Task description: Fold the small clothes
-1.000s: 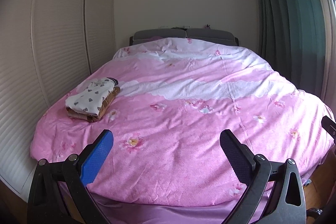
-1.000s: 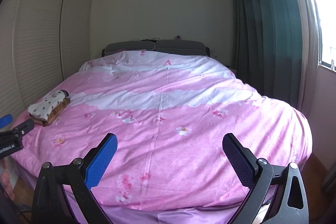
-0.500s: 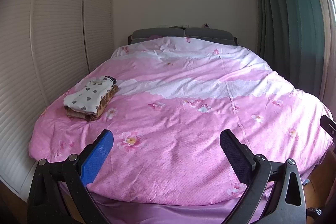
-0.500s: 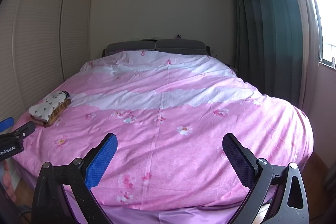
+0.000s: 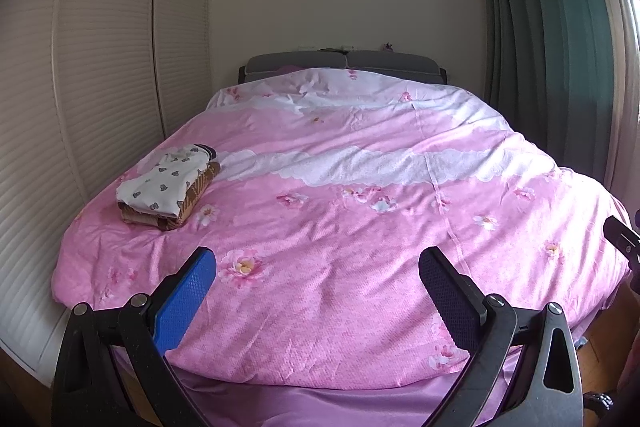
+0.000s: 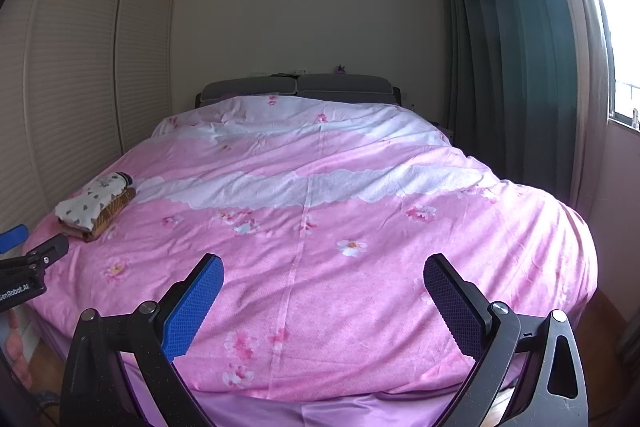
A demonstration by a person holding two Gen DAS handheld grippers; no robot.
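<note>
Left wrist view — both grippers' jaws released; folded clothes [image 5: 168,193] on bed [image 5: 360,247].

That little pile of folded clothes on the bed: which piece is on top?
The white garment with small dark hearts is on top. Under it lies a brown patterned piece, showing only along the pile's edge. Both sit on the pink duvet.

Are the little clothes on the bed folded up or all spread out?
Folded. The white heart-print garment lies as a neat rectangle stacked on a folded brown garment, near the left edge of the pink duvet.
</note>
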